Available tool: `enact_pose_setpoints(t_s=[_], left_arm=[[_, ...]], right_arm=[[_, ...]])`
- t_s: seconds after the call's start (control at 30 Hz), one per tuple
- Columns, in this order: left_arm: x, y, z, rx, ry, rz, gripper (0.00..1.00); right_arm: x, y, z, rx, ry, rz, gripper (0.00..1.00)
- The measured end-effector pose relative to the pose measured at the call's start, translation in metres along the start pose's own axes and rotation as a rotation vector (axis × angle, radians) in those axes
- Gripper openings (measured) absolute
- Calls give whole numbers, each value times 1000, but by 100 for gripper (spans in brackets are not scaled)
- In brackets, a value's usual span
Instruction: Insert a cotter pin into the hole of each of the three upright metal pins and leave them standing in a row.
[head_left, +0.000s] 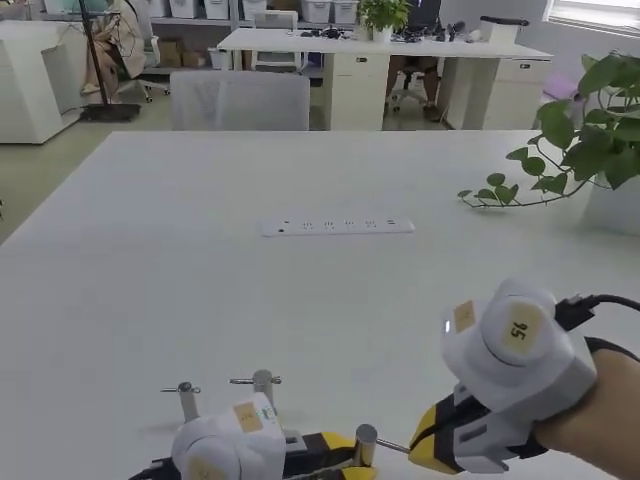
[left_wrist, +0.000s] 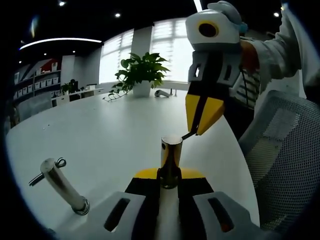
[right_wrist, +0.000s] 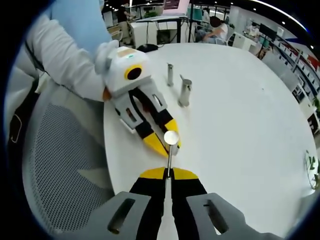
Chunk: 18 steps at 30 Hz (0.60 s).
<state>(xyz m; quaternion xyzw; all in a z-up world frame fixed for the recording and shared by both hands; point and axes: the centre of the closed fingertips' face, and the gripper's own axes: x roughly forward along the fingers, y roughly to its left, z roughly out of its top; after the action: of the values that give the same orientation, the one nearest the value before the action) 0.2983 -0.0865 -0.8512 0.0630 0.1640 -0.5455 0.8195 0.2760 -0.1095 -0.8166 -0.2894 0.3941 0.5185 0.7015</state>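
— White table (head_left: 300, 180): how much of it is bare?
— Most. From the work at the near edge out to the power strip (head_left: 338, 227) nothing lies on it. A potted plant (head_left: 590, 140) leans in at the far right, partly cut off.
— The grippers?
— The left gripper (head_left: 352, 458) is cut by the bottom of the head view. Its own view shows the jaws closed around the third metal pin (left_wrist: 171, 147), gripping it low and upright. The right gripper (head_left: 418, 450) comes from the right, jaws pinched together on a cotter pin (right_wrist: 169, 157) aimed at that pin's top.
— Is it in the hole?
— I cannot tell. The tip meets the pin's side just under the cap, and the hole is too small to make out.
— The other two?
— The far-left pin (head_left: 187, 400) and the middle pin (head_left: 263, 383) stand apart, just left of the held one, each with a crosswise cotter (head_left: 243, 381) near its top.
— And the edge?
— In the right gripper view the table's rim runs close beside the left gripper, with a mesh chair (right_wrist: 65, 160) beyond.
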Motion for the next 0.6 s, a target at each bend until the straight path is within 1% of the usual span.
enact_pose_setpoints(t_s=[0.1, 0.13, 0.23, 0.4, 0.5, 0.6], left_arm=[[0, 0, 0, -2, 0, 0, 11], [0, 0, 0, -2, 0, 2, 11], [0, 1, 0, -8, -3, 5, 11], [0, 1, 0, -8, -3, 6, 11], [1, 1, 0, -9, -4, 5, 11], [1, -1, 0, -8, -4, 3, 11]], right_arm=[[3, 0, 3, 3, -6, 0, 4], [3, 0, 2, 7, 2, 1, 4], [4, -3, 2, 9, -5, -2, 4], [5, -2, 2, 3, -1, -5, 4], [5, -3, 7, -15, -2, -14, 4], [7, -3, 10, -9, -11, -9, 4]])
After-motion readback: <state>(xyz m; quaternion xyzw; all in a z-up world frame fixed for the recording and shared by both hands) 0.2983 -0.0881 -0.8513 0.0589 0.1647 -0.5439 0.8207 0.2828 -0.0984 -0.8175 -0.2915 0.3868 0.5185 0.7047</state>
